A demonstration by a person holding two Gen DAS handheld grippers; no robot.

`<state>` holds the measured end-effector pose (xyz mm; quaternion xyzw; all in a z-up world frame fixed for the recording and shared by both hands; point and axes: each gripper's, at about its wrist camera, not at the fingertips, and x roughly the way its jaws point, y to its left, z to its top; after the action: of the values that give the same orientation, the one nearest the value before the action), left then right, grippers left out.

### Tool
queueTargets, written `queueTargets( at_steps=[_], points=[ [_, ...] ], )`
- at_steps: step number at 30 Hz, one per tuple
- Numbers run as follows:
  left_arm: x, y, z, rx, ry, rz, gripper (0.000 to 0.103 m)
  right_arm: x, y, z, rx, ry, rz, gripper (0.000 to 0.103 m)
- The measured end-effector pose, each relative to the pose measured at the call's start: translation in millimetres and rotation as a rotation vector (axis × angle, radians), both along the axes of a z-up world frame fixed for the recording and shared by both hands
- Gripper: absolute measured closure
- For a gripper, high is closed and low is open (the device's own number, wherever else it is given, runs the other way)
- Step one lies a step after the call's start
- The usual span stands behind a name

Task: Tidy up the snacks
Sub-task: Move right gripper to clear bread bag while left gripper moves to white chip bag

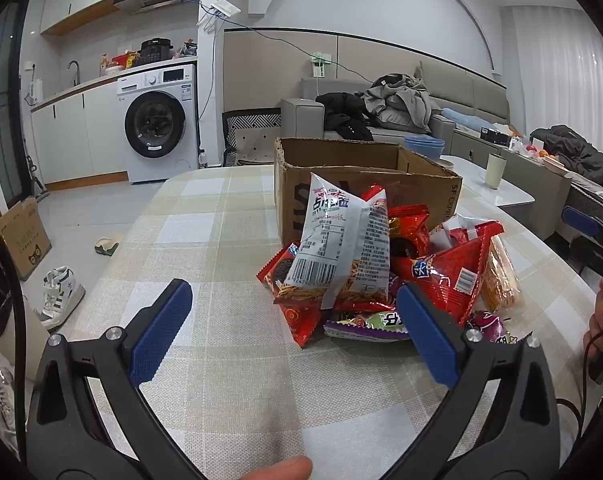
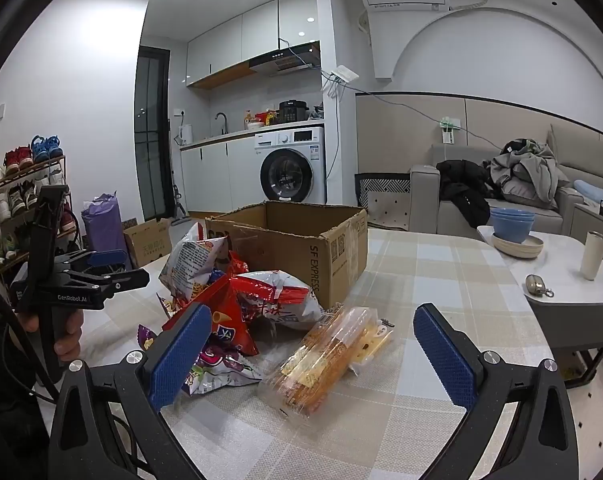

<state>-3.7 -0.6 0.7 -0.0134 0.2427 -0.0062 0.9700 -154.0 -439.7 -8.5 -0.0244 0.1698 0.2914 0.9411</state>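
A heap of snack packs point(image 1: 365, 280) lies on the checked tablecloth in front of an open cardboard box point(image 1: 365, 160). On top leans a white noodle-snack bag point(image 1: 341, 240), over red packs and a purple pack point(image 1: 365, 322). A clear pack of orange sticks point(image 2: 329, 356) lies at the heap's right side. My left gripper point(image 1: 293, 292) is open just short of the heap, its right pad beside the red packs, nothing between the pads. My right gripper point(image 2: 313, 312) is open too, and the clear pack lies on the table between and beyond its pads, untouched.
The box point(image 2: 293, 240) stands behind the heap, flaps up. At the right is a white side table point(image 2: 573, 280) with blue bowls point(image 2: 511, 224), a cup point(image 2: 593, 254) and a small metal item. A sofa with clothes sits behind. Bare cloth lies left of the heap.
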Motion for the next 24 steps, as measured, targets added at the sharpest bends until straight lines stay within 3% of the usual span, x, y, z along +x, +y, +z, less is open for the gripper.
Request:
queueTargets(
  at_steps=[24],
  points=[
    [2.0,1.4,-1.3,0.001,0.010,-0.006,0.001,12.7,1.5,-4.6,-0.020,0.061,-0.024,0.000]
  ],
)
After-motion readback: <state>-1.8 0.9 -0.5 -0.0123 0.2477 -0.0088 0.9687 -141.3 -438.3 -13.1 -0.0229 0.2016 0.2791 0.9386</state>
